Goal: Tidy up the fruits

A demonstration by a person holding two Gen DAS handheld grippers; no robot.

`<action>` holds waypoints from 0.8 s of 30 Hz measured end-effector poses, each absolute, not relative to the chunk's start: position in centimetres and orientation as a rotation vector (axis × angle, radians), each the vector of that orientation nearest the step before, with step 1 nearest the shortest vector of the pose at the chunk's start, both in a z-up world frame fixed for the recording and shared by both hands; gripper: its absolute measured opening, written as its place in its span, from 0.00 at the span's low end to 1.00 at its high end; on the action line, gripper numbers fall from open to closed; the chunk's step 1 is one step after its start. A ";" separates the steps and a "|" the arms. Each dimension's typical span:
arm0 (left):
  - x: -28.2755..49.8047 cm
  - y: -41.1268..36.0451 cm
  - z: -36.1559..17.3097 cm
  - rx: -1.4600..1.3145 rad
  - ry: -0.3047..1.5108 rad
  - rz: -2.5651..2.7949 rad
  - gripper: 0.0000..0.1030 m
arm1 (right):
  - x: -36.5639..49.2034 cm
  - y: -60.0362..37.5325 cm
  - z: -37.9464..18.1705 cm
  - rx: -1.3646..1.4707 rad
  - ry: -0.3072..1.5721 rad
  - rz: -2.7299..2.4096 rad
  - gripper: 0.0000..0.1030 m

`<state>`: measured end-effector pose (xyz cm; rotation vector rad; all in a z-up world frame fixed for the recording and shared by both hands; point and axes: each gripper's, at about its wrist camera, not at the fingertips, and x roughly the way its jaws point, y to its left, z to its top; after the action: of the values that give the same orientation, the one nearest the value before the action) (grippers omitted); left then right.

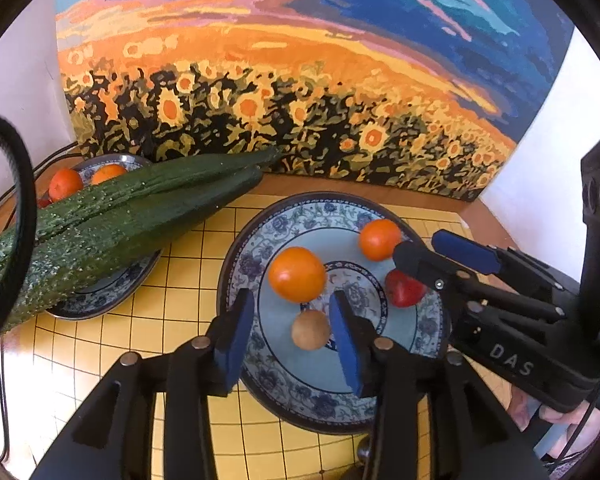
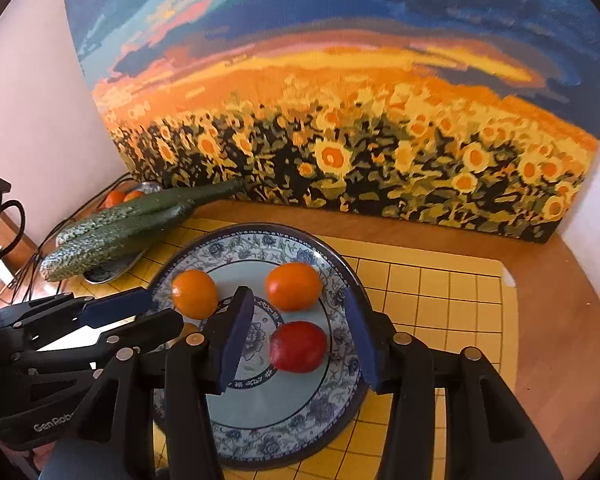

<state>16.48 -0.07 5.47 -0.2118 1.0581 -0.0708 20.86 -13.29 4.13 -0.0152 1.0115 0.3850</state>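
A blue-patterned plate [image 1: 260, 368] [image 2: 300, 432] holds two orange fruits [image 1: 297, 274] [image 1: 379, 239], a red fruit [image 1: 402, 290] and a small brown round fruit [image 1: 311, 329]. My left gripper [image 1: 292, 340] is open, its pads either side of the brown fruit, just above it. My right gripper [image 2: 300, 340] is open around the red fruit [image 2: 298, 346], with the orange fruits [image 2: 194, 294] [image 2: 294, 286] beyond it. The right gripper also shows in the left wrist view [image 1: 432, 250], and the left gripper in the right wrist view [image 2: 156, 312].
Two long cucumbers [image 1: 112, 224] [image 2: 116, 228] lie across a second patterned plate [image 1: 100, 300] at the left. A third plate [image 1: 130, 160] behind holds oranges [image 1: 65, 184]. A sunflower painting [image 1: 300, 100] leans on the wall. A yellow grid mat [image 2: 440, 296] covers the wooden table. Cables run at left.
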 end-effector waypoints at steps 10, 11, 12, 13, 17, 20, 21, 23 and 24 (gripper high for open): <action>14.5 0.1 7.2 -0.209 1.052 -0.070 0.43 | 17.9 -14.8 7.0 0.037 0.985 0.382 0.48; 14.3 0.1 7.3 -0.210 1.052 -0.066 0.43 | 17.6 -14.9 7.2 0.038 0.984 0.382 0.48; 14.0 0.2 7.5 -0.211 1.052 -0.064 0.43 | 17.4 -15.0 7.3 0.040 0.983 0.382 0.48; 13.8 0.3 7.6 -0.211 1.052 -0.062 0.43 | 17.0 -15.1 7.5 0.043 0.982 0.385 0.48; 12.9 0.7 8.2 -0.210 1.047 -0.049 0.44 | 15.9 -15.3 8.1 0.048 0.981 0.390 0.48; 12.3 0.9 8.5 -0.213 1.046 -0.043 0.44 | 15.1 -15.3 8.4 0.044 0.980 0.394 0.48; 12.0 1.1 8.6 -0.215 1.045 -0.041 0.44 | 14.8 -15.3 8.5 0.042 0.980 0.395 0.48; 11.6 1.3 8.7 -0.217 1.046 -0.037 0.44 | 14.3 -15.3 8.7 0.038 0.980 0.398 0.48; 11.3 1.3 8.7 -0.218 1.047 -0.036 0.44 | 13.9 -15.3 8.8 0.038 0.979 0.398 0.48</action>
<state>11.33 1.34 8.72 -0.2178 1.0466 -0.0355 13.91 -15.31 8.76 0.0380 0.9795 0.3978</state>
